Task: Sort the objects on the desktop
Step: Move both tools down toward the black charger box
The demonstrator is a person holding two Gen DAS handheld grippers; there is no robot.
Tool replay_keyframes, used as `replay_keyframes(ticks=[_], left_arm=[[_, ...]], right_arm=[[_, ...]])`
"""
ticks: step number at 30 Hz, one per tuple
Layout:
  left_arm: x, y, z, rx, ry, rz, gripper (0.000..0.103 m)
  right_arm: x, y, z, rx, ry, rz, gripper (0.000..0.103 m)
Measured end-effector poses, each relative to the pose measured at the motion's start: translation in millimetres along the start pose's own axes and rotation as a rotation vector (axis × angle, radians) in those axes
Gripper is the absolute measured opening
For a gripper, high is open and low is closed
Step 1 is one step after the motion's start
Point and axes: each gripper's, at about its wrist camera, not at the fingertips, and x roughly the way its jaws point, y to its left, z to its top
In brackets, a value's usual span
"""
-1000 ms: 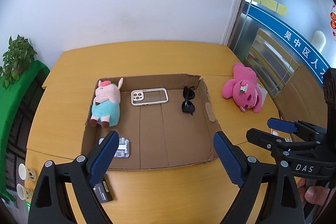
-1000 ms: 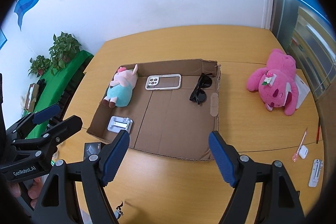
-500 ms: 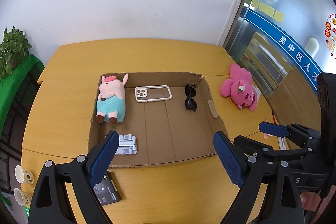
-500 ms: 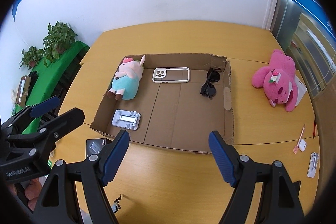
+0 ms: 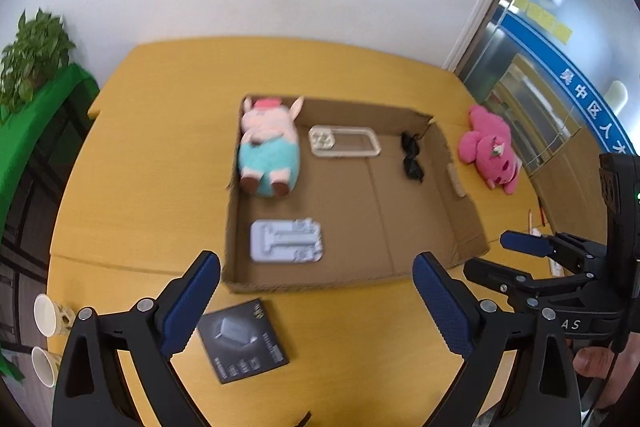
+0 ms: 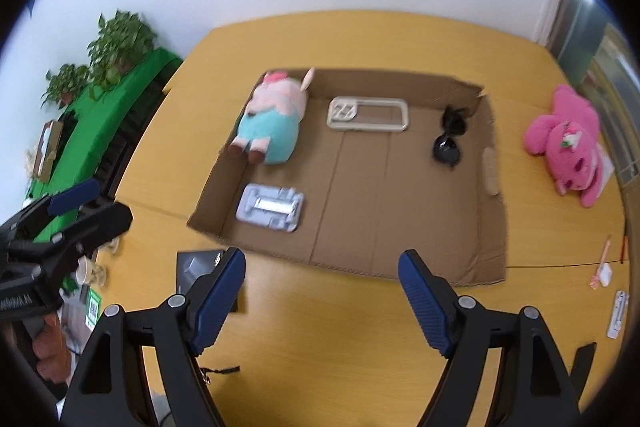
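A shallow cardboard box (image 5: 468, 215) (image 6: 494, 227) lies on the yellow table. In it are a pig plush (image 5: 268, 151) (image 6: 272, 123), a white phone case (image 5: 344, 142) (image 6: 368, 114), black sunglasses (image 5: 412, 159) (image 6: 450, 139) and a grey stand (image 5: 286, 241) (image 6: 270, 207). A black box (image 5: 242, 341) (image 6: 196, 267) lies on the table in front of it. A pink bear plush (image 5: 492, 149) (image 6: 568, 143) lies right of the box. My left gripper (image 5: 316, 303) and right gripper (image 6: 322, 301) are both open and empty, above the table's near side.
Paper cups (image 5: 50, 315) stand at the near left edge. Small white items and pens (image 6: 604, 269) lie at the right. Potted plants (image 6: 120, 43) on a green stand sit left of the table. A wall is behind, glass doors at the right.
Both grippers have drawn back and to the left, so the box sits farther off. The black box now shows in full in front of the carton. Nothing was gripped.
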Motion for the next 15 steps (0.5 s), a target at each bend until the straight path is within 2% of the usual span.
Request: replay_keyframes(ticks=[4,7,9,15], left_arm=[[33.2,53.8,-26.8,-0.062,0.116,-0.008,0.099],[60.9,88.1,-50.9,-0.117,0.205,-0.021,0.099],[80.5,106.5,-66.8,-0.151,0.261,-0.037,0.099],[128.8,136.9,-95.5,-0.212,0.345,-0.09,0.098]], right_arm=[[56.5,18.0,-24.0,0.023,0.15,0.18,0.08],[106.9,50.4,-46.0,-0.048,0.25,0.282,0.08],[132.9,68.5,-57.7,-0.102,0.29,0.316,0.08],[194.1,107.6,-80.1,-0.292,0.332,0.348,0.079]])
